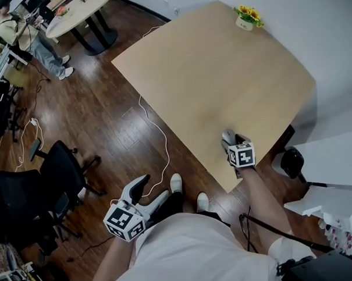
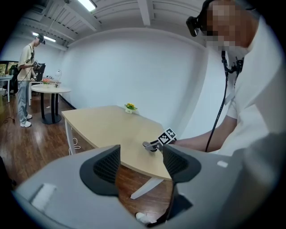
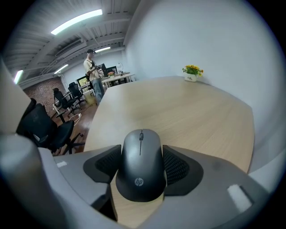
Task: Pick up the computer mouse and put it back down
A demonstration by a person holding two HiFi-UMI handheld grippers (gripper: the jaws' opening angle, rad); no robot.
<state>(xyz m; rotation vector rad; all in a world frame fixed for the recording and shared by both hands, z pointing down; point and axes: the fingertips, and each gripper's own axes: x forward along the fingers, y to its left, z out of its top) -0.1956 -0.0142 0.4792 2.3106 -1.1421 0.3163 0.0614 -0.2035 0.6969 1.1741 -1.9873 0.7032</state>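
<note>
A dark grey computer mouse (image 3: 140,163) sits between the pads of my right gripper (image 3: 141,166), which is shut on its two sides. In the head view the mouse (image 1: 227,136) is near the front edge of the light wooden table (image 1: 220,77), with the right gripper (image 1: 231,143) behind it. Whether the mouse rests on the wood or hangs just above it, I cannot tell. My left gripper (image 1: 153,187) stands open and empty over the floor, left of the table. From the left gripper view (image 2: 142,163) the mouse (image 2: 149,146) shows far off at the table's edge.
A small pot of yellow flowers (image 1: 247,16) stands at the table's far corner. Black office chairs (image 1: 55,171) crowd the left floor, and a white cable (image 1: 158,138) trails beside the table. A person (image 1: 26,39) stands by a round table (image 1: 77,10) far left.
</note>
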